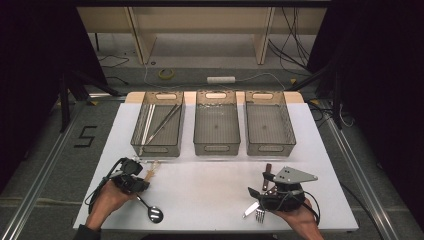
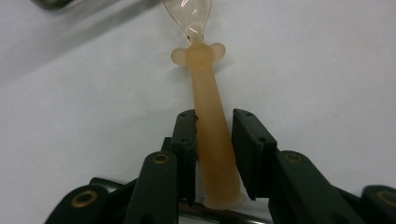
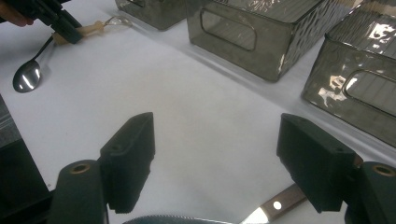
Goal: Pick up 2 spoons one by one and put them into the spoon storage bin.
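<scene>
A small spoon (image 1: 153, 169) with a beige handle (image 2: 212, 140) and a clear bowl lies on the white table (image 1: 210, 190), in front of the left bin (image 1: 156, 149). My left gripper (image 1: 145, 179) (image 2: 215, 114) is shut on that handle, one jaw on each side, and the spoon rests on the table. From the right gripper view the same spoon (image 3: 95, 27) sits at the far left. My right gripper (image 1: 260, 184) (image 3: 215, 135) stands wide open low over bare table, with nothing between its jaws.
Three grey see-through bins stand in a row at the back; the left one holds metal tongs (image 1: 162, 122), while the middle (image 1: 216, 148) and right (image 1: 270, 148) look bare. A metal spoon (image 1: 155, 214) lies by my left hand. A brown-handled knife (image 3: 275, 205) and a fork (image 1: 260, 215) lie under my right gripper.
</scene>
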